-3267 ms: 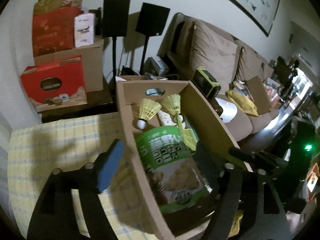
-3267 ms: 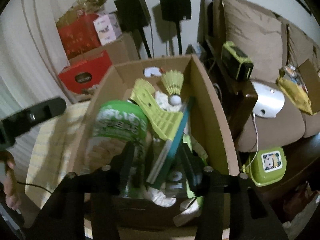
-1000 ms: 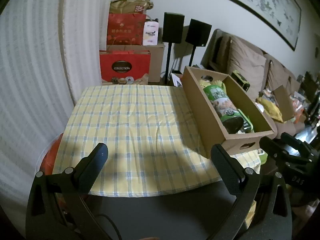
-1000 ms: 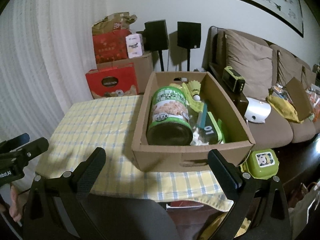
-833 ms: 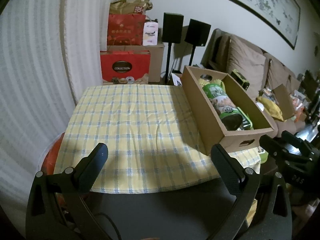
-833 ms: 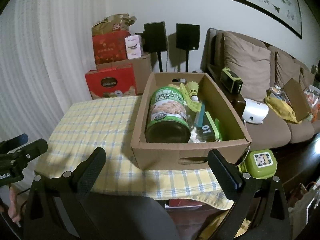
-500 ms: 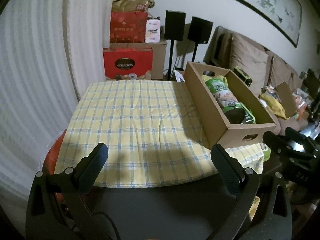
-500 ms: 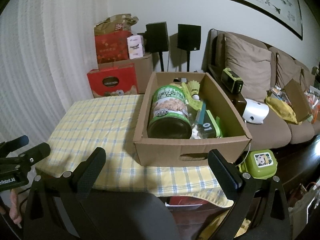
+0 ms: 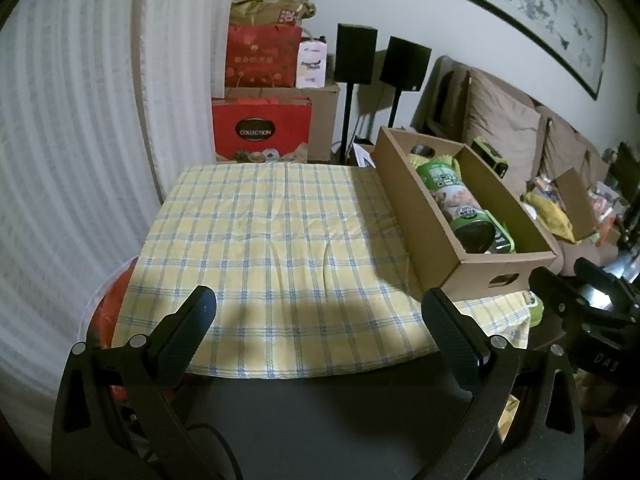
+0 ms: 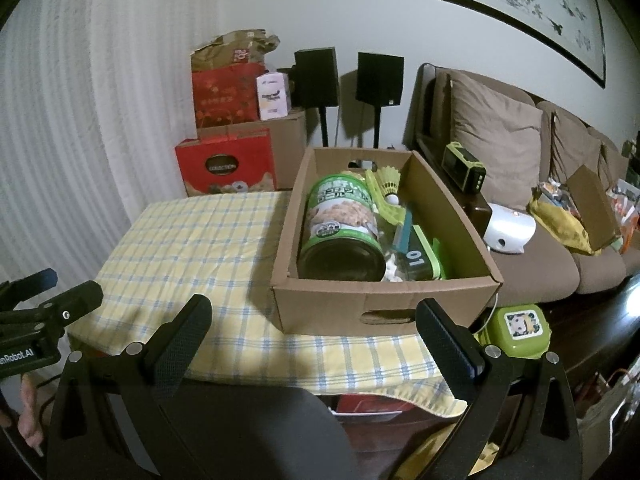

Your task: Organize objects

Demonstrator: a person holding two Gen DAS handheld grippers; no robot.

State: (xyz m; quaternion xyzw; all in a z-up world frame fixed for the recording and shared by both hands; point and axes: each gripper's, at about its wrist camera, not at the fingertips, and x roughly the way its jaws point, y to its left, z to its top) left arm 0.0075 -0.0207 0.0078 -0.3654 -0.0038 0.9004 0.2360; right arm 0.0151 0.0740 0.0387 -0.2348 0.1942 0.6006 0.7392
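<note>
I see my left gripper (image 9: 318,314) and right gripper (image 10: 314,322) as matte black frames with silver screws, textured finger pads (image 10: 182,342), white lettering, and bare skin beside them.

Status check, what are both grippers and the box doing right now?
Left gripper open, empty. Right gripper open, empty, short of the table. Cardboard box on tablecloth, can inside. Nothing in the way.

Left tongs (image 9: 318,308), right tongs (image 10: 313,316): agape
</note>
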